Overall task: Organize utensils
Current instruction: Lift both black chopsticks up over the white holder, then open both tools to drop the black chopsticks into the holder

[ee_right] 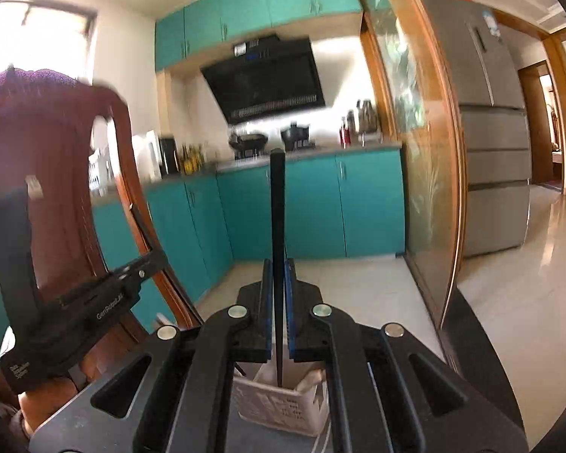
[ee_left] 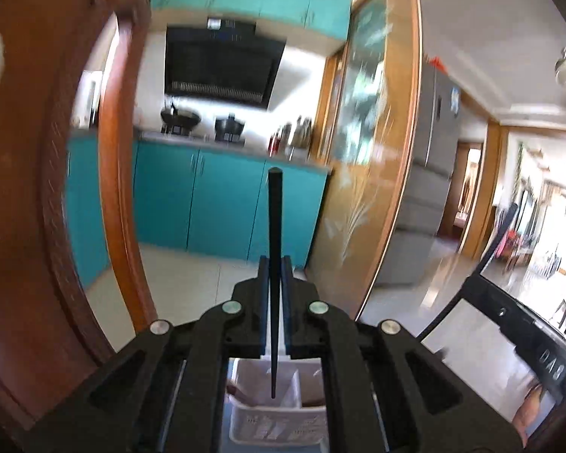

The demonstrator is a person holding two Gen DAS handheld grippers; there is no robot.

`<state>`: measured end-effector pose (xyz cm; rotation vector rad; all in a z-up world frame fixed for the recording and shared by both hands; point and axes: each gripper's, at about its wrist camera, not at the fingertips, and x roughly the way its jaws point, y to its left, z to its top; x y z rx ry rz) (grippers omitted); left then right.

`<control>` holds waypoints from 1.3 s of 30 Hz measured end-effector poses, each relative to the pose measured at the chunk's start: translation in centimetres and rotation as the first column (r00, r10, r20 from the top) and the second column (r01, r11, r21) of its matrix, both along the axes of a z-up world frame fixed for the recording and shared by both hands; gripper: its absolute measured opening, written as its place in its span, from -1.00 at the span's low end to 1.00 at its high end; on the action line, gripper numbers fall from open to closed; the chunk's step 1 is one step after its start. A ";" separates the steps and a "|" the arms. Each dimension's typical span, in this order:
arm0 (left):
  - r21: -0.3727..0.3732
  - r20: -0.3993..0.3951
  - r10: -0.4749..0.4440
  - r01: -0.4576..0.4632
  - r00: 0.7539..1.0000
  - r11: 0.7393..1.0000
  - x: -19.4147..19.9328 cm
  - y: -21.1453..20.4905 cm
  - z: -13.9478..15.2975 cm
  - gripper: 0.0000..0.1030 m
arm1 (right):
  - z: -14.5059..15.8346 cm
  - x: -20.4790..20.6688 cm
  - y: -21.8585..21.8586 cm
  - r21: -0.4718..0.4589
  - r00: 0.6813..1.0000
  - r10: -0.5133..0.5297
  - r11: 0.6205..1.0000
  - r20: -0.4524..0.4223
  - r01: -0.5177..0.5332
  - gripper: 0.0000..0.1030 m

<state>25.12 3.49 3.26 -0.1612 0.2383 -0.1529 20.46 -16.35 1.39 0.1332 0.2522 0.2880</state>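
The left gripper (ee_left: pixel 274 264) had its fingers clamped on a black chopstick (ee_left: pixel 273 234), and the right gripper (ee_right: pixel 278 268) was likewise clamped on a second black chopstick (ee_right: pixel 278 226). In each view the stick's long axis ran from 12 o'clock to 6 o'clock through the fingers, thick end up, thin tip pointing down. At 6 o'clock from both grips stood the white utensil basket (ee_left: pixel 260 424), a slotted holder with a divider. The left tip appeared to hang just inside its left compartment; the right tip hung at the rim, and I could not tell which compartment. Both hands seemed equally near, so the coming move was probably a straight lowering along each stick's axis. Behind stood a wooden chair (ee_right: pixel 53 173).
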 end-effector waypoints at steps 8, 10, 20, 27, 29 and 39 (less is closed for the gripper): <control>0.090 -0.031 0.040 -0.037 0.999 0.995 0.6 -1.1 -1.6 -0.85 | -2.1 0.8 1.2 -0.054 0.999 0.003 0.999 -0.048 -0.005 -0.86; 0.092 -0.036 0.044 -0.041 0.998 0.995 0.7 -1.3 -1.6 -0.85 | -1.8 0.6 1.0 -0.054 0.999 -0.004 0.999 -0.040 0.002 -0.80; 0.100 -0.007 0.049 -0.048 0.999 0.994 -1.3 -1.2 -1.4 -0.39 | -0.1 -1.8 0.1 -0.023 1.000 -0.013 1.000 0.013 0.013 -0.21; 0.060 0.015 0.036 -0.037 0.999 0.998 -3.1 -0.1 -1.0 -0.11 | 0.7 -3.8 -0.4 -0.027 0.998 -0.023 0.999 0.055 0.024 0.10; 0.066 0.018 0.033 -0.034 0.999 0.997 -4.0 -0.1 -1.2 0.05 | 0.8 -5.1 -0.3 -0.050 0.996 -0.030 0.998 0.084 0.034 0.24; 0.182 -0.102 0.064 -0.045 0.993 0.982 -14.2 -0.5 -6.3 0.72 | -1.9 -14.8 -1.1 -0.190 0.980 -0.124 0.970 0.158 0.154 0.93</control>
